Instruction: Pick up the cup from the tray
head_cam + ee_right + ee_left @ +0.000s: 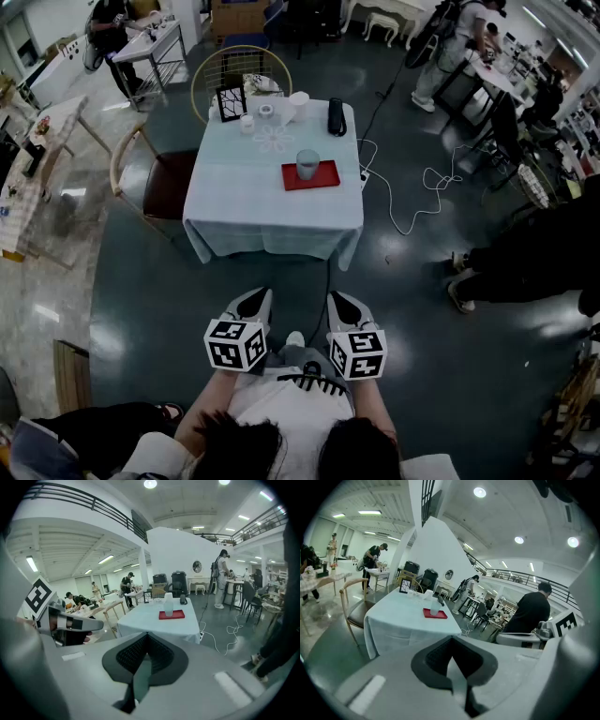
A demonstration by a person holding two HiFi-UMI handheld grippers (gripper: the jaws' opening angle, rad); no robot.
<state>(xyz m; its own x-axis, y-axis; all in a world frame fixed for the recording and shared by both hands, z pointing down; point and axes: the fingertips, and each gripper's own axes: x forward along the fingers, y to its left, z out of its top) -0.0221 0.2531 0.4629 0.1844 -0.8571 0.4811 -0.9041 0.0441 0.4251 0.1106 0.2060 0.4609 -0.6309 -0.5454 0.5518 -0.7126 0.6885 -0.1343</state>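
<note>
Both my claws are pinched fully together with nothing in them. My left claw [253, 300] and right claw [341, 302] sit side by side low in front of me, well back from the counter [244, 202]. The cup [307, 163] stands upright on the red tray [326, 177], over on the counter's right side, and neither claw is near it.

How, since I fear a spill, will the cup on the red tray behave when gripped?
The cup looks translucent, so probably light and perhaps slippery. It stands upright, taller than wide, on the tray, so a sideways nudge might tip it. Any contents are unclear.
</note>
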